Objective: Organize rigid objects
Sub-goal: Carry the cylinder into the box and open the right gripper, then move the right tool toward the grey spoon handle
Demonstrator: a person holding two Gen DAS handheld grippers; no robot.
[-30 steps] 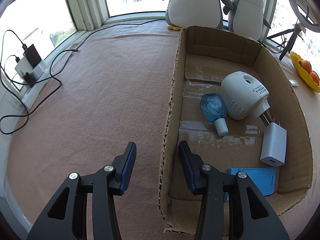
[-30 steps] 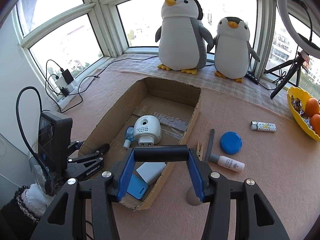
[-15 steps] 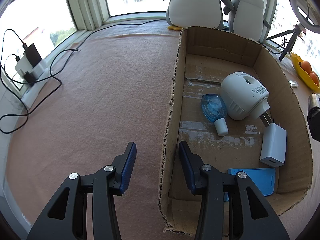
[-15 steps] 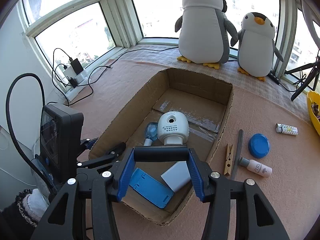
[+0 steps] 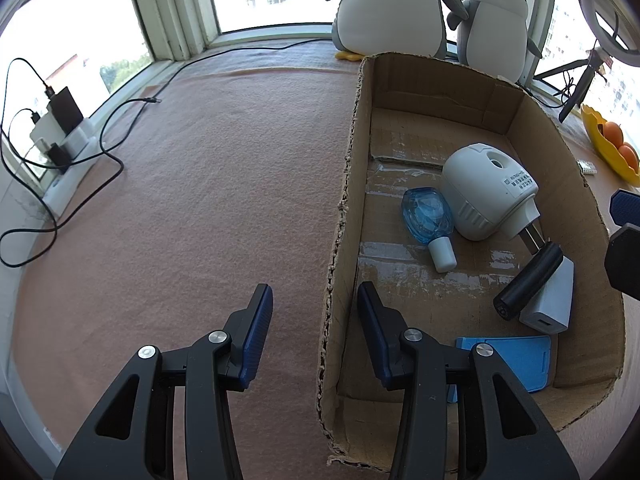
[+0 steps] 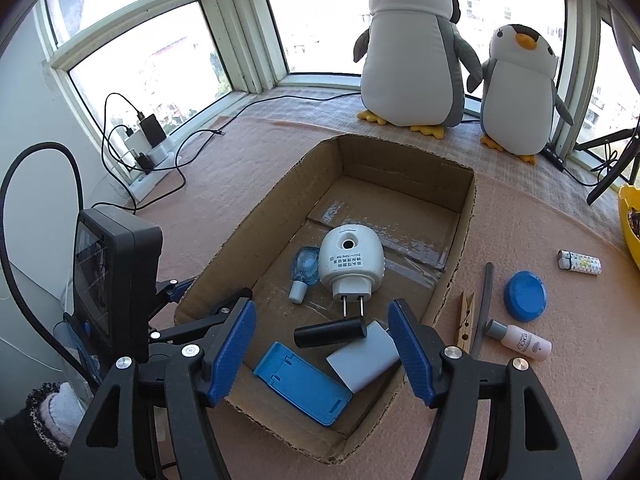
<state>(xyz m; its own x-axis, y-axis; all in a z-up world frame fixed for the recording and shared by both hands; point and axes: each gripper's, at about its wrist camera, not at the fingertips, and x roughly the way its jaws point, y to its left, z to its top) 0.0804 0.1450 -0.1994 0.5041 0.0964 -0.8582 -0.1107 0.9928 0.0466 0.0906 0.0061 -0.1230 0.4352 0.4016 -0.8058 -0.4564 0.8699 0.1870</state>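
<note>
The cardboard box [image 6: 466,220] holds a white plug-in device [image 6: 352,260], a blue bottle [image 6: 306,266], a white charger [image 6: 364,356] and a blue phone stand [image 6: 302,382]. A black cylinder [image 6: 330,332] lies loose across the charger, also visible from the left wrist as the black cylinder [image 5: 528,286]. My right gripper [image 6: 320,306] hovers over the box's near end with its jaws opening and nothing pressed between the pads. My left gripper [image 5: 314,320] straddles the box's left wall, pads apart from the cardboard.
On the cloth right of the box lie a clothespin [image 6: 465,320], a grey stick [image 6: 484,304], a blue lid [image 6: 525,296], a small pink bottle [image 6: 524,342] and a lighter [image 6: 580,261]. Two plush penguins [image 6: 412,52] stand behind. Cables and a power strip [image 6: 148,144] run along the left window.
My right gripper carried the black cylinder over the box and its jaws spread. The cylinder dropped out and now lies in the box. The left gripper stayed still.
</note>
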